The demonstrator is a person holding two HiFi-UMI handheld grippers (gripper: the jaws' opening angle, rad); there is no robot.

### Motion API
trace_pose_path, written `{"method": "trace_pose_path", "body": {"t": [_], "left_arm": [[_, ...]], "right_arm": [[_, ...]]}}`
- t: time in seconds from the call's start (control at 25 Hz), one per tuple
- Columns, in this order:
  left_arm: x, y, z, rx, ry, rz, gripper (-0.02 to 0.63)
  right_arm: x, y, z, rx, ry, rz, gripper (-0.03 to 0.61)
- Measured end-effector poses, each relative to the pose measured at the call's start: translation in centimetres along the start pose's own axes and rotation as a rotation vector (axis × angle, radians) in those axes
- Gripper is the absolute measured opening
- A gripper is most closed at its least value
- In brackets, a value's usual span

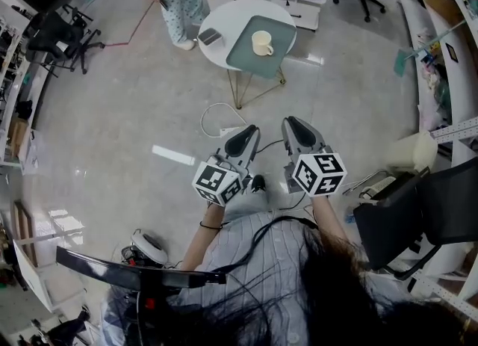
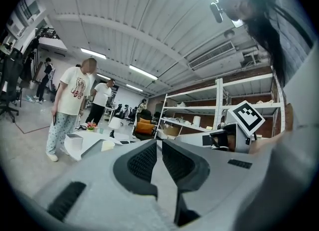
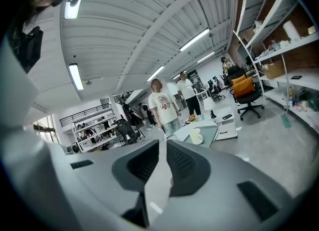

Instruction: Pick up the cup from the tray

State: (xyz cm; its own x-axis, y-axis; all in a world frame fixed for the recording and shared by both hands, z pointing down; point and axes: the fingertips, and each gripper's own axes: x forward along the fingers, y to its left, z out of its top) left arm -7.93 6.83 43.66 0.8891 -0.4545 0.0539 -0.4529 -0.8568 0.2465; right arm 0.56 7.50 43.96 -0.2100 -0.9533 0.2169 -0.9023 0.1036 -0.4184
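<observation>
Open workshop floor, a round white table (image 1: pixel 216 19) ahead; on its grey-green tray (image 1: pixel 250 59) the cream cup (image 1: pixel 261 42) stands untouched; left gripper (image 1: pixel 246 134) and right gripper (image 1: pixel 293 124) are well apart from it, jaws together and empty, so the approach, grasp and lift all remain.

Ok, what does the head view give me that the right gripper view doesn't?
Head view only: the left gripper beside the right gripper, both well short of the table, and a white cable on the floor. Right gripper view only: its jaws shut, nothing between them, plus ceiling lights. Both: the cup on the tray, a person by the table.
</observation>
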Motion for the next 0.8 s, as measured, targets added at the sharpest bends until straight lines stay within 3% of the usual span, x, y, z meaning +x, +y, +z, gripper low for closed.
{"method": "trace_pose_path", "body": {"t": [0.28, 0.8], "left_arm": [[2.0, 5.7, 1.2, -0.025, 0.006, -0.014, 0.032], [8.2, 9.4, 1.7, 0.042, 0.04, -0.019, 0.032]], "right_arm": [[5.1, 0.4, 1.0, -0.025, 0.011, -0.033, 0.063], [9.6, -3.9, 2.6, -0.039, 0.045, -0.058, 0.062]]}}
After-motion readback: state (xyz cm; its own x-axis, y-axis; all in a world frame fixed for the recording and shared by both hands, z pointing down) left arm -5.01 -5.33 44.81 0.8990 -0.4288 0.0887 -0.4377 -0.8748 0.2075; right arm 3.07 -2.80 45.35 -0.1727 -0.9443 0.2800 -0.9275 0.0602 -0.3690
